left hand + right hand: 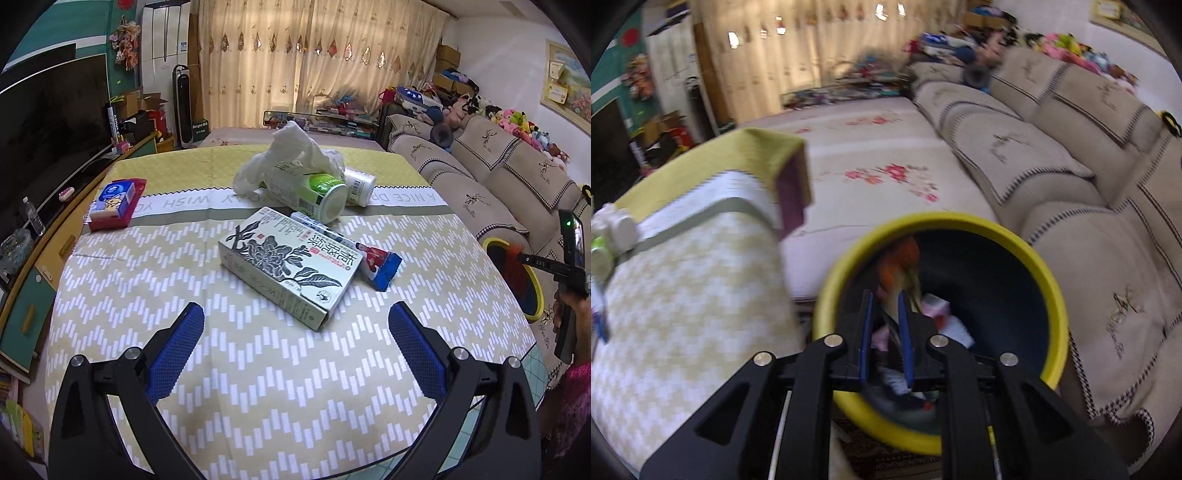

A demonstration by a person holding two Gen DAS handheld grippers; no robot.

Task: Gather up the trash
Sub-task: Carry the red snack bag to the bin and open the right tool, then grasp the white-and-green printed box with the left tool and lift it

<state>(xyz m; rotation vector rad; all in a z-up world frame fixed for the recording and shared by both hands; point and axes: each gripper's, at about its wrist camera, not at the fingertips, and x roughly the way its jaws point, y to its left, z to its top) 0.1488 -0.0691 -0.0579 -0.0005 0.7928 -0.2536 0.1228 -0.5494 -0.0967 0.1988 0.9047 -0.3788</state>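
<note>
My left gripper [295, 314] is open and empty, just short of a flat tea carton [286, 264] on the table. Behind the carton lie a blue-red snack wrapper [380, 267], a green-white cup [317, 192], a white bottle [358, 186] and crumpled white tissue [291, 149]. My right gripper [886, 299] is shut on an orange wrapper [899, 267] and holds it over the mouth of the yellow-rimmed dark bin [1047, 280]. The bin [535, 291] and the right gripper also show at the right edge of the left wrist view. Other trash lies inside the bin.
The table [184, 280] has a yellow chevron cloth. A red tray with a tissue pack [114, 203] sits at its left. A beige sofa [1071, 192] runs along the right, beside the bin. A TV cabinet stands at the left [44, 155].
</note>
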